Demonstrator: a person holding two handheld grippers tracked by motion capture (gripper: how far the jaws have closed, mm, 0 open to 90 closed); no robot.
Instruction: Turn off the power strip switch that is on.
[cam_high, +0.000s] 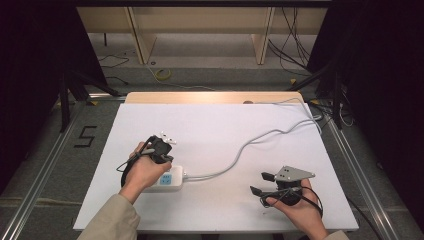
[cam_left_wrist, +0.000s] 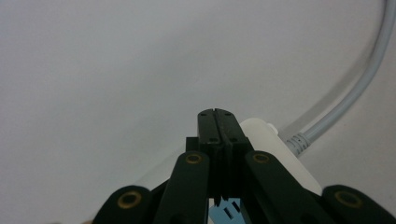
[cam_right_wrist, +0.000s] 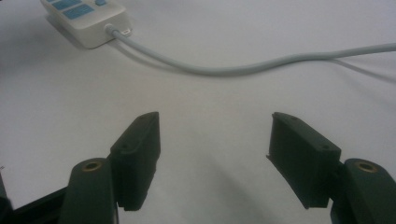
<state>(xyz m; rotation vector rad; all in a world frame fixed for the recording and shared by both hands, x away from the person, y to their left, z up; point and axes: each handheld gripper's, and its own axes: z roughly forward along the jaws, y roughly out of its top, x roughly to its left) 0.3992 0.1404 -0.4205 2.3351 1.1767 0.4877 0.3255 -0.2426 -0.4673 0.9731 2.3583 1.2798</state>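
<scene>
power strip lying flat in the lower left part of the high view, on the white table, with its pale cable running from its right end up toward the upper right of the frame. left gripper held right above the strip, near its upper end; in the left gripper view the same gripper with both black jaws pressed together, nothing visible between them, and below them the white body of the strip and a small part of its blue face. seems to be the step of pressing down on the strip, maybe on a switch or on a socket, with the closed tip used like one finger; cannot tell from these pictures if the tip really touches the strip or only hovers over it. right gripper waiting in the lower right of the high view, well apart from the strip, jaws wide apart and holding nothing; in the right gripper view bare table between them, and the strip far in the upper left corner. next move probably needs a short, straight push down at the right spot, without sliding the strip, and perhaps the right side coming closer to steady the body or the cable.
</scene>
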